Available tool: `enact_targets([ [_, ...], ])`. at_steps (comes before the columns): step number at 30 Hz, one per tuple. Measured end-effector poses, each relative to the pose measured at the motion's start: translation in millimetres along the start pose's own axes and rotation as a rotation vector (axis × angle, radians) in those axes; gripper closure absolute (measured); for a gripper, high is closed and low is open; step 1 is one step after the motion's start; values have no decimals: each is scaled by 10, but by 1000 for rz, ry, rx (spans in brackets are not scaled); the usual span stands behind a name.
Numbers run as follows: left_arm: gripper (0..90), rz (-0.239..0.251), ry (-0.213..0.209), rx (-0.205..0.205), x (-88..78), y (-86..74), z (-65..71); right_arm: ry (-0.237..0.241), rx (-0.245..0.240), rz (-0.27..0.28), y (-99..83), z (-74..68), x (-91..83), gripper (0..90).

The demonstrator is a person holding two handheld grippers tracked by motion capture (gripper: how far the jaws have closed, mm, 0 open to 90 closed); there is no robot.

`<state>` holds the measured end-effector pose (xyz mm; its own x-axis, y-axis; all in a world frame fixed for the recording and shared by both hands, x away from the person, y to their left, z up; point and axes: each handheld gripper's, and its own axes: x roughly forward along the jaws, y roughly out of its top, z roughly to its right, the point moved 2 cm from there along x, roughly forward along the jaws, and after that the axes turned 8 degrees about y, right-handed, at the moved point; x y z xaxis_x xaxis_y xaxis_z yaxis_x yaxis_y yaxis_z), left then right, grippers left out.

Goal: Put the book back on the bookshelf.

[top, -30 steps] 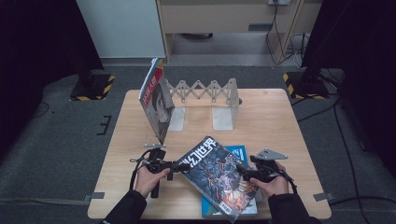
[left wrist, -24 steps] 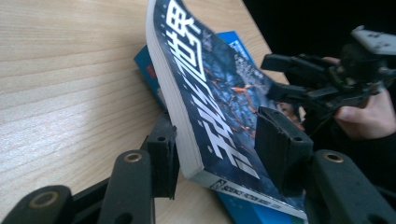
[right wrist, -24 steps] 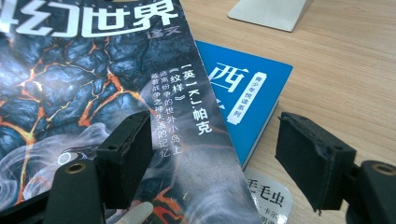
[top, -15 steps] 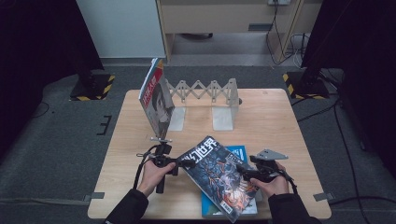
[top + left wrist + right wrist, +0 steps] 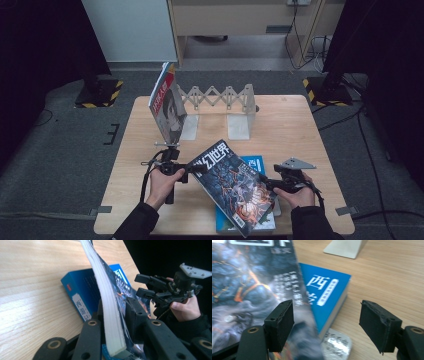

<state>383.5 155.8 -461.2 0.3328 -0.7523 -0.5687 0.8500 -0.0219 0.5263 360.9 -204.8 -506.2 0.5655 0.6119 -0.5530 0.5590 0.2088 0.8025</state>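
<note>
Two grippers work over our pale wooden table (image 5: 300, 125), and the largest thing that matters at its far edge is the white metal expanding bookend rack (image 5: 220, 97), with a red-and-white covered magazine (image 5: 167, 107) leaning upright against its left end. Nearer us, we have the dark, glossy-covered magazine with white characters on its title band (image 5: 232, 182) raised off the table at a slant, its long axis running from the upper left corner down toward the lower right, across a blue paperback book (image 5: 257, 165) that lies flat beneath it on the wood. Our left gripper (image 5: 187, 170) is clenched on that upper left corner: in the left gripper view the white page block (image 5: 110, 315) stands on edge between the two black jaws, pinched at both faces. Our right gripper (image 5: 325, 325) sits at the magazine's right edge with its jaws spread wide and nothing between them; in the right gripper view the cover passes under the left jaw while the right jaw hangs over bare wood. We judge the left hand is the one carrying the load, and the rack lies up and away beyond it, so any standing-up would swing the long axis toward vertical.
</note>
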Motion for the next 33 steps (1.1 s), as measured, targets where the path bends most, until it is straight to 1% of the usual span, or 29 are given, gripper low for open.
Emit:
enact_targets([
  [2,754,10,7,-1,-52,43,22,-6,9,4,0,19,-16,275],
  [3,766,16,6,-4,-76,66,39,-22,10,3,-5,66,-48,274],
  [4,771,30,5,-3,-118,109,70,-29,18,8,-6,83,-59,274],
  [5,778,30,5,-3,-118,109,70,-29,18,8,-6,83,-59,274],
  [6,784,40,-1,-5,-153,143,105,-44,18,8,-11,127,-87,273],
  [9,802,60,-15,-10,-218,201,163,-63,23,7,-21,181,-115,272],
  [10,809,60,-15,-10,-218,201,163,-63,23,7,-21,181,-115,272],
  [11,816,83,-30,-11,-273,247,206,-78,32,6,-31,224,-137,271],
  [12,817,83,-30,-11,-273,247,206,-83,31,5,-34,238,-143,271],
  [13,817,91,-31,-5,-300,269,228,-83,31,5,-34,238,-143,271],
  [14,820,109,-28,8,-351,310,277,-93,27,0,-43,273,-161,270],
  [15,820,115,-24,14,-377,329,301,-100,35,2,-47,284,-165,270],
  [16,820,115,-24,14,-377,329,301,-100,35,2,-47,284,-165,270],
  [18,821,126,-22,26,-420,366,344,-107,35,1,-56,316,-176,269],
  [19,821,138,-20,35,-463,400,387,-116,35,-4,-63,345,-186,269],
  [20,821,138,-20,35,-463,400,387,-116,35,-4,-63,345,-186,269],
  [21,821,147,-25,38,-488,420,412,-122,43,-2,-66,352,-188,267],
  [22,821,153,-26,43,-503,434,425,-127,36,-6,-72,371,-194,267],
  [23,821,167,-26,57,-543,469,463,-135,43,-9,-80,389,-198,266],
  [25,822,171,-25,61,-558,482,479,-140,45,-13,-87,401,-200,266],
  [27,822,180,-44,67,-604,519,522,-151,40,-25,-108,441,-205,266],
  [28,822,193,-36,76,-645,555,564,-153,51,-29,-112,446,-208,265],
  [29,822,193,-36,76,-645,555,564,-157,50,-26,-116,458,-208,265],
  [32,822,216,-14,104,-708,611,611,-160,50,-33,-124,472,-213,264],
  [33,822,223,-9,107,-731,628,628,-166,45,-37,-131,492,-217,263],
])
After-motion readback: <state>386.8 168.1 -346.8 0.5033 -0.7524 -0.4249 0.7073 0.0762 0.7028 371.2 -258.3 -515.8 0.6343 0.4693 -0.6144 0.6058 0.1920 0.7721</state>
